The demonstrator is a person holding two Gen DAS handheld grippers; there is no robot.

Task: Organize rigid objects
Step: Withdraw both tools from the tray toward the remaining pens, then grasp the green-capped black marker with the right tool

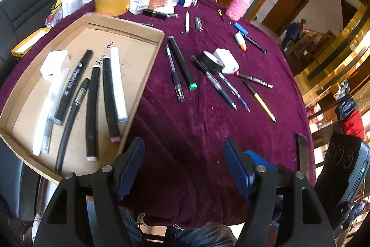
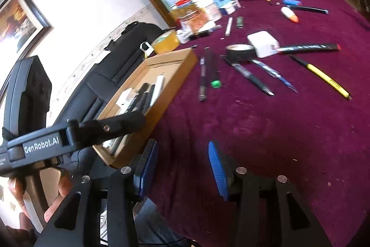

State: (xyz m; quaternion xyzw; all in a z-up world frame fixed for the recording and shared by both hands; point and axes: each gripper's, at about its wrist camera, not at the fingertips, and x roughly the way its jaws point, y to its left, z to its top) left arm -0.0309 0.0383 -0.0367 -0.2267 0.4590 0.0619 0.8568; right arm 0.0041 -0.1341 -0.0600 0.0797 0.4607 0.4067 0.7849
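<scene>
Both hand-held grippers — left [image 1: 185,168], right [image 2: 182,168] — gape empty; the green-capped marker [image 1: 182,61] looks light, stiff, slick — pinch mid-barrel.

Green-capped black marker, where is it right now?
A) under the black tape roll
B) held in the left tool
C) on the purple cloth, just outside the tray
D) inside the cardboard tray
C: the green-capped black marker lies on the purple cloth beside a clear pen, just outside the cardboard tray; both tools are empty.
</scene>
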